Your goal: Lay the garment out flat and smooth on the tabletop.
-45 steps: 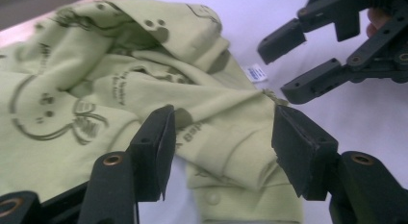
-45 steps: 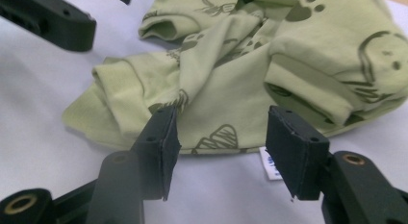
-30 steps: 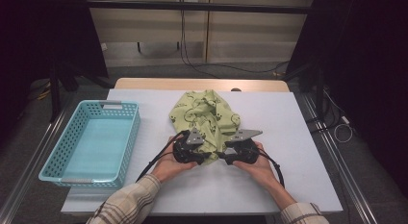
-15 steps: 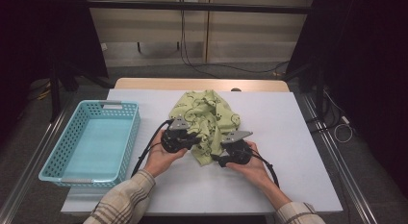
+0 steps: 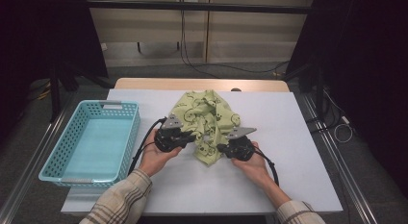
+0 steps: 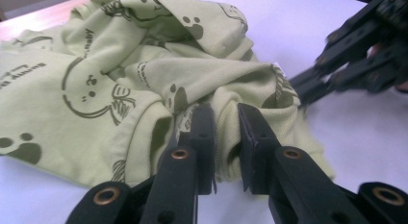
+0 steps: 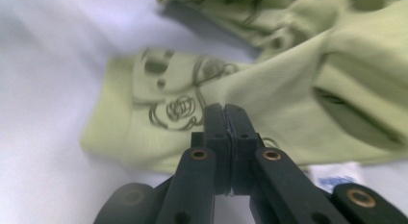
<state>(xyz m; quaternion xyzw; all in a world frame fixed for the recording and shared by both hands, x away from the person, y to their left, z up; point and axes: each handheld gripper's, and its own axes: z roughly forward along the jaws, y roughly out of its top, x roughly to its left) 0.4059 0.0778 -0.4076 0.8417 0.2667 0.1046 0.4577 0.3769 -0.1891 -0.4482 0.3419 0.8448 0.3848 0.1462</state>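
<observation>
White table [image 5: 298, 137]: your left claw [image 6: 225, 137] pinches a fold of the green garment [image 5: 207, 118], right claw [image 7: 224, 119] pinches its hem just ahead; folding and the basket [image 5: 53, 159] remain.

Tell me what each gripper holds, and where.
Left gripper pinches a thick fold of the green garment; right gripper is clamped on its near edge.

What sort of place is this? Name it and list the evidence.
Probably a lab recording booth: a white table ringed by dark curtains, loose cables on the floor behind, and a green garment beside a basket.
</observation>
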